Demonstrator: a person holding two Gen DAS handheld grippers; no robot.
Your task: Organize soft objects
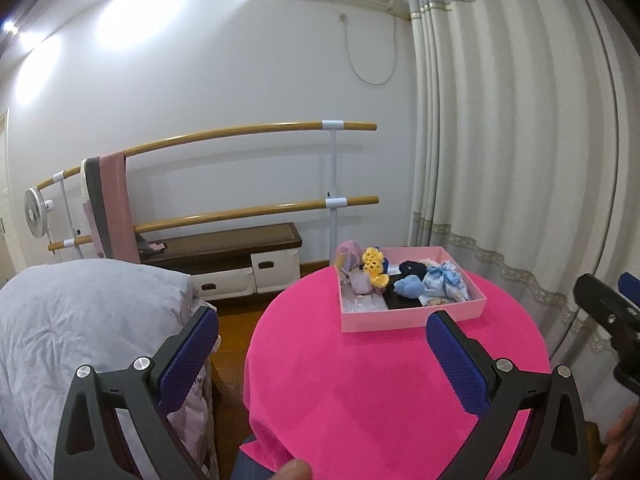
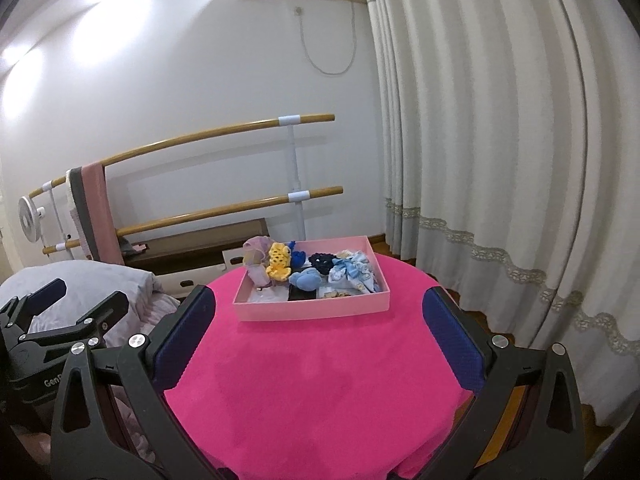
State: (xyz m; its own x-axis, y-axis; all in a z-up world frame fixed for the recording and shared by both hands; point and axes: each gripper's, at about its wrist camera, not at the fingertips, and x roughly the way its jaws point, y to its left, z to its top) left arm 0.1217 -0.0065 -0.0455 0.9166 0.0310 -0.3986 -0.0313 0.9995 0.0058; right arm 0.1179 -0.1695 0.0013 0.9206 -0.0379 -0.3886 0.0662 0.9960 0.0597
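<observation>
Lying well ahead of both wide-open, empty hand-held grippers (image 1: pixel 322 340) (image 2: pixel 320 320), pink box (image 2: pixel 312 308) of soft items

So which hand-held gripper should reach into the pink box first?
Probably right. The right hand-held gripper faces the pink box squarely; the left hand-held gripper has it off to its right. Both are open and empty.

The bench (image 2: pixel 320 380) wore matt, velvety pink cloth. The pink box (image 2: pixel 312 308) looked like smooth card. The tongs' pads (image 2: pixel 184 340) were ribbed blue rubber on matt black plastic.
</observation>
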